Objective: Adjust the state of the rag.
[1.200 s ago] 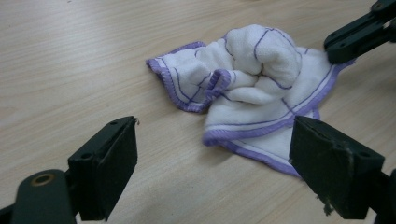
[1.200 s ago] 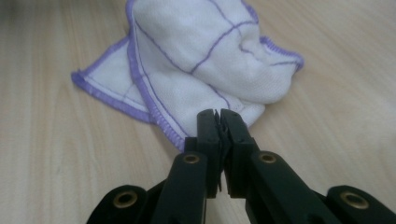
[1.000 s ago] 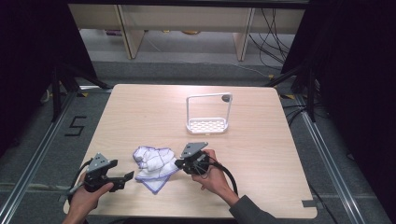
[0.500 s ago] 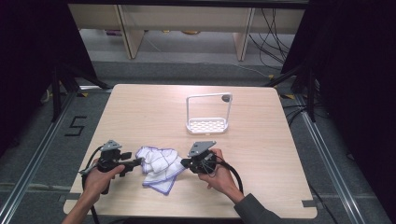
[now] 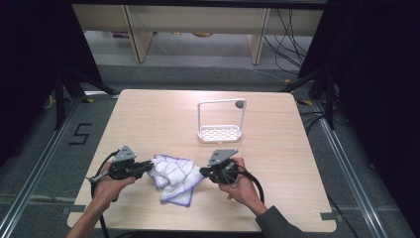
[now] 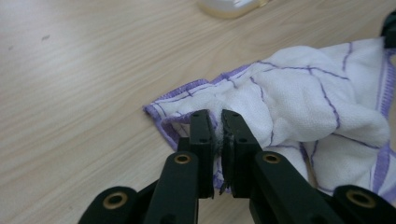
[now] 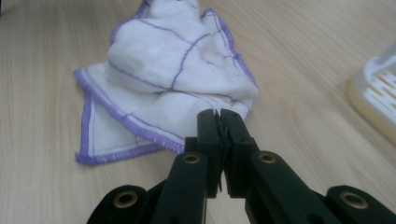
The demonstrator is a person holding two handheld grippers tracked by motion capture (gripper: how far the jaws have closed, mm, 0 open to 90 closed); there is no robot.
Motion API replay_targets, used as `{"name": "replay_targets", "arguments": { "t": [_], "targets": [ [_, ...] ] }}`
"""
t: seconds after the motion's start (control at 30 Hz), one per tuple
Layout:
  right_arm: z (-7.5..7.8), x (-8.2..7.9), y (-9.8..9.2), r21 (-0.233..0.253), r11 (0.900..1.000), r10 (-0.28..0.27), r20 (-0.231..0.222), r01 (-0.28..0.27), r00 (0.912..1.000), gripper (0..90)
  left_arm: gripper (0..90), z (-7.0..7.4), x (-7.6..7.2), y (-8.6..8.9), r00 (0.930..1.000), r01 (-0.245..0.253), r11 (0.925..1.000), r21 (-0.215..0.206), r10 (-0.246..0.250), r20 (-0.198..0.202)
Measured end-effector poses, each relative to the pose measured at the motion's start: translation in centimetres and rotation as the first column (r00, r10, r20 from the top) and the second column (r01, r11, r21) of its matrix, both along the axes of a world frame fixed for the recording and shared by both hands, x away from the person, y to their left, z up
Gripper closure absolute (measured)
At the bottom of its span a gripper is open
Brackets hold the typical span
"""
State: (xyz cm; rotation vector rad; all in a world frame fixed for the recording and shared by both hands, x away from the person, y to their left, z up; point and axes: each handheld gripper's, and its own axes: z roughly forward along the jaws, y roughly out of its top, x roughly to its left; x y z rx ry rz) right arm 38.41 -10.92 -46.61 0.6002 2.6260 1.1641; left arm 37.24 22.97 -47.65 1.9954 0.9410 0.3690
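Note:
A white cloth [image 5: 176,174] with purple stripes and hem lies crumpled on the wooden table [image 5: 163,114] near its front edge. My left gripper [image 5: 148,166] is at the cloth's left side; in the left gripper view the cloth [image 6: 299,102] bunches around that gripper [image 6: 218,122], whose jaws are shut on a fold by the hem. My right gripper [image 5: 203,172] meets the cloth's right side. In the right gripper view this gripper [image 7: 217,116] has its jaws shut on the near edge of the cloth [image 7: 173,70].
A white plastic rack [image 5: 220,133] with a tall wire-like frame stands behind the cloth, toward the table's middle right; its base edge [image 7: 378,98] appears in the right gripper view. Dark floor and shelving surround the table.
My left gripper has moved right and forward from the table's front left up to the cloth and closed on it. The right gripper has shifted slightly right, and the cloth has stretched out between them.

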Motion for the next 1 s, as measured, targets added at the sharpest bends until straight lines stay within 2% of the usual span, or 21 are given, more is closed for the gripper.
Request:
{"name": "replay_targets", "arguments": {
  "t": [0.03, 0.07, 0.1, 0.13, 0.2, 0.23, 0.33, 0.37, 0.4, 0.43, 0.47, 0.53, 0.6, 0.63, 0.73, 0.77, 0.83, 0.87, 0.93, 0.97, 1.0],
  "targets": [
    [0.5, -0.3, -1.5, 0.007, 1.000, -0.016, 0.004, 0.016, 0.9999, 88.0, 83.5, 1.1, -0.6, -0.4, 0.9993, 0.035, 0.9994, 0.000, -0.035, 0.014],
    [0.5, -0.3, -1.5, 0.007, 1.000, -0.016, 0.004, 0.016, 0.9999, 88.0, 83.5, 1.1, -0.6, -0.4, 0.9993, 0.035, 0.9994, 0.000, -0.035, 0.014],
    [1.0, -0.5, -3.1, 0.016, 0.999, -0.033, 0.014, 0.033, 0.9994, 88.1, 83.5, 1.5, -0.8, -0.8, 0.9987, 0.046, 0.9989, -0.008, -0.045, 0.023],
    [1.0, -0.5, -3.1, 0.016, 0.999, -0.033, 0.014, 0.033, 0.9994, 88.1, 83.5, 2.0, -1.0, -1.2, 0.9973, 0.066, 0.9976, -0.022, -0.065, 0.032],
    [1.5, -0.7, -4.7, 0.027, 0.998, -0.049, 0.016, 0.049, 0.9987, 88.1, 83.5, 3.0, -1.3, -1.9, 0.9942, 0.100, 0.9950, 0.000, -0.100, 0.041],
    [1.8, -0.7, -5.7, 0.030, 0.997, -0.067, 0.035, 0.066, 0.9971, 88.1, 83.5, 3.2, -1.3, -2.2, 0.9930, 0.105, 0.9944, -0.001, -0.105, 0.053],
    [2.3, -0.5, -8.0, 0.025, 0.993, -0.113, 0.031, 0.112, 0.9931, 88.1, 83.4, 3.5, -0.4, -3.0, 0.9919, 0.118, 0.9929, 0.017, -0.118, 0.047],
    [2.3, -0.1, -9.2, 0.016, 0.989, -0.148, 0.030, 0.147, 0.9885, 88.2, 83.5, 3.3, 0.2, -3.1, 0.9918, 0.118, 0.9926, 0.026, -0.119, 0.046],
    [2.3, -0.1, -9.2, 0.016, 0.989, -0.148, 0.030, 0.147, 0.9885, 88.2, 83.5, 3.0, 0.8, -3.3, 0.9940, 0.103, 0.9946, 0.017, -0.103, 0.037],
    [2.1, 0.6, -10.4, 0.011, 0.982, -0.187, 0.027, 0.187, 0.9819, 88.2, 83.5, 2.6, 1.5, -3.4, 0.9950, 0.096, 0.9952, 0.018, -0.096, 0.025],
    [2.1, 0.6, -10.4, 0.011, 0.982, -0.187, 0.027, 0.187, 0.9819, 88.2, 83.5, 2.1, 2.2, -3.6, 0.9966, 0.081, 0.9966, 0.015, -0.081, 0.019],
    [1.7, 1.4, -11.3, -0.001, 0.975, -0.221, 0.022, 0.222, 0.9749, 88.3, 83.5, 1.2, 3.5, -3.7, 0.9954, 0.095, 0.9943, 0.048, -0.094, -0.019],
    [1.0, 2.3, -12.0, -0.013, 0.966, -0.259, 0.003, 0.259, 0.9658, 88.3, 83.4, 0.2, 4.4, -4.2, 0.9973, 0.065, 0.9971, 0.039, -0.064, -0.036],
    [0.8, 2.8, -12.3, -0.029, 0.967, -0.253, 0.021, 0.254, 0.9671, 88.3, 83.5, -0.3, 4.9, -4.3, 0.9962, 0.073, 0.9957, 0.057, -0.071, -0.052],
    [-0.3, 3.9, -12.3, -0.067, 0.960, -0.271, 0.009, 0.271, 0.9627, 88.3, 83.3, -1.3, 5.3, -4.7, 0.9935, 0.086, 0.9939, 0.069, -0.080, -0.081],
    [-0.8, 4.1, -12.1, -0.078, 0.954, -0.287, 0.026, 0.288, 0.9576, 88.3, 83.0, -1.7, 5.4, -4.8, 0.9930, 0.085, 0.9930, 0.082, -0.078, -0.088],
    [-1.3, 4.8, -11.8, -0.107, 0.951, -0.287, 0.046, 0.290, 0.9569, 88.3, 82.3, -2.1, 5.4, -4.9, 0.9939, 0.074, 0.9950, 0.068, -0.068, -0.087],
    [-1.4, 5.0, -11.7, -0.127, 0.949, -0.288, 0.020, 0.289, 0.9573, 88.2, 82.0, -2.1, 5.4, -4.8, 0.9930, 0.080, 0.9939, 0.075, -0.073, -0.092],
    [-2.1, 5.4, -11.4, -0.123, 0.950, -0.284, 0.046, 0.288, 0.9576, 87.6, 80.4, -2.3, 5.5, -4.6, 0.9932, 0.075, 0.9954, 0.060, -0.069, -0.093],
    [-2.1, 5.4, -11.3, -0.134, 0.948, -0.288, 0.035, 0.290, 0.9570, 86.3, 78.4, -2.3, 5.5, -4.5, 0.9938, 0.064, 0.9968, 0.049, -0.059, -0.095],
    [-2.2, 5.5, -11.2, -0.134, 0.946, -0.290, 0.046, 0.294, 0.9558, 80.8, 74.0, -2.2, 5.4, -4.4, 0.9950, 0.038, 0.9983, 0.045, -0.034, -0.094]
  ]
}}
